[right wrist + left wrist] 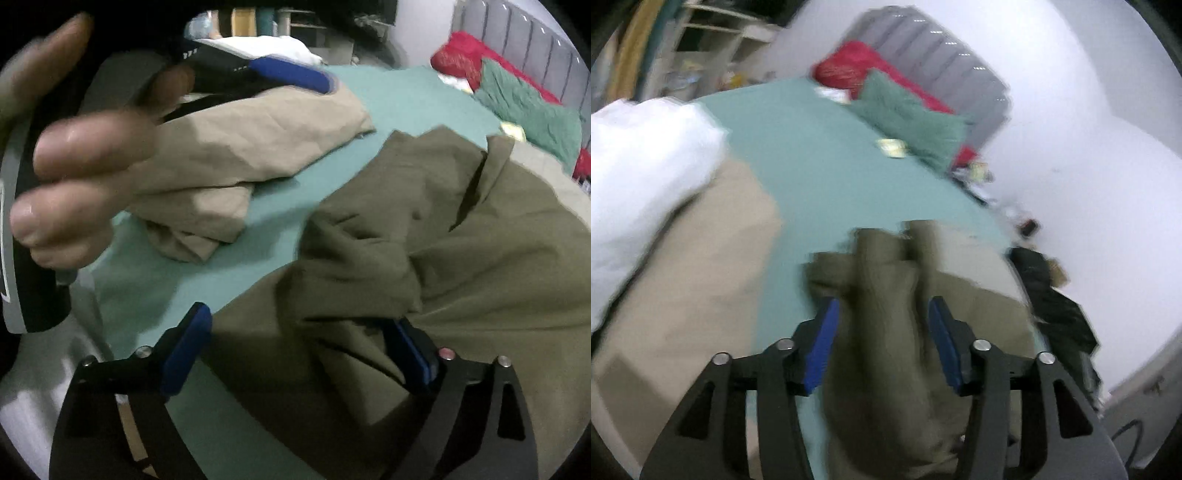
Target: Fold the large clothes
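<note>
On the green bed (406, 92) we find the olive garment (461, 240) bunched between both spread claws, left (882, 325) and right (299, 332), neither pinching, presumably repositioning for a fold.

Bare sheet (280, 221) between beige garment (236, 147) and olive garment (461, 240)

Both views are dim and flatly lit, heavily smeared by motion blur. The white bedding (639, 166) glares at the bed's left edge. A close hand (85, 166) is soft (out of focus); fisheye corners go black.
</note>
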`<state>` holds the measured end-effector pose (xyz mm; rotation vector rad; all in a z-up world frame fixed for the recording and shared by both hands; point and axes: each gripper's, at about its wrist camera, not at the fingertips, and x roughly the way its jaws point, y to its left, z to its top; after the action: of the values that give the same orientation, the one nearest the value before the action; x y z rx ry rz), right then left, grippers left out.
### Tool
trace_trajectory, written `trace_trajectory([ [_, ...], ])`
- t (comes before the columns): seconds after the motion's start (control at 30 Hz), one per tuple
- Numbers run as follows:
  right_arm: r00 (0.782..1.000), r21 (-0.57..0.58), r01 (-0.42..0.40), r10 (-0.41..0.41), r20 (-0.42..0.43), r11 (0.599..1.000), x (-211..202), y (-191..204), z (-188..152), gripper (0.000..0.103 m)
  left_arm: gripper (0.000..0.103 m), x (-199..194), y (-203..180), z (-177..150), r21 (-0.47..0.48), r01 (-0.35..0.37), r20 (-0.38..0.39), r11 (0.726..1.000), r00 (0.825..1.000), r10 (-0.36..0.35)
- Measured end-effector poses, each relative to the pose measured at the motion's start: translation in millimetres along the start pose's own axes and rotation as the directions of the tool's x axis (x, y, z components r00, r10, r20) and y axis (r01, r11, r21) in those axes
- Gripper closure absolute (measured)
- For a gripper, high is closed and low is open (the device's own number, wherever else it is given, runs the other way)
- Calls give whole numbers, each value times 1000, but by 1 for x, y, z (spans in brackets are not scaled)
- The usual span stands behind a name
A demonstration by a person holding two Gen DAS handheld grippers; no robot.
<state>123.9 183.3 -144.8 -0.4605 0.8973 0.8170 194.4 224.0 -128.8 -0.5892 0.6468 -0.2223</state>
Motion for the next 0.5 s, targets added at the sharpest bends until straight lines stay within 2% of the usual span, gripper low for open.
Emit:
trace_trajectory([
  [0.1, 999, -24, 5, -4, 54, 1000, -21, 4, -11, 8, 47, 27, -31, -5, 85, 48, -80, 995, 996, -41],
  [0.13, 998, -25, 4, -2, 67, 1000, -28, 4, -16, 8, 47, 40, -39, -9, 100, 75, -133, 992, 989, -61],
  [0.23, 993, -23, 10, -7, 115, 1000, -56, 1, -36, 8, 47, 73, -65, -22, 141, 72, -234, 987, 972, -37],
  [0.3, 992, -8, 17, -15, 129, 1000, -74, -6, -52, 9, 47, 92, -73, -28, 157, 74, -300, 985, 954, -24],
  [0.4, 989, 83, 20, -32, 147, 996, -102, -33, -77, 8, 47, 116, -78, -39, 206, -23, -364, 978, 926, 99],
  [0.47, 987, 163, 35, -60, 151, 986, -119, -59, -96, 8, 47, 123, -76, -48, 203, -2, -406, 979, 910, 86],
  [0.5, 984, 195, 49, -80, 158, 980, -122, -66, -99, 8, 54, 125, -76, -50, 198, 14, -412, 980, 908, 70],
])
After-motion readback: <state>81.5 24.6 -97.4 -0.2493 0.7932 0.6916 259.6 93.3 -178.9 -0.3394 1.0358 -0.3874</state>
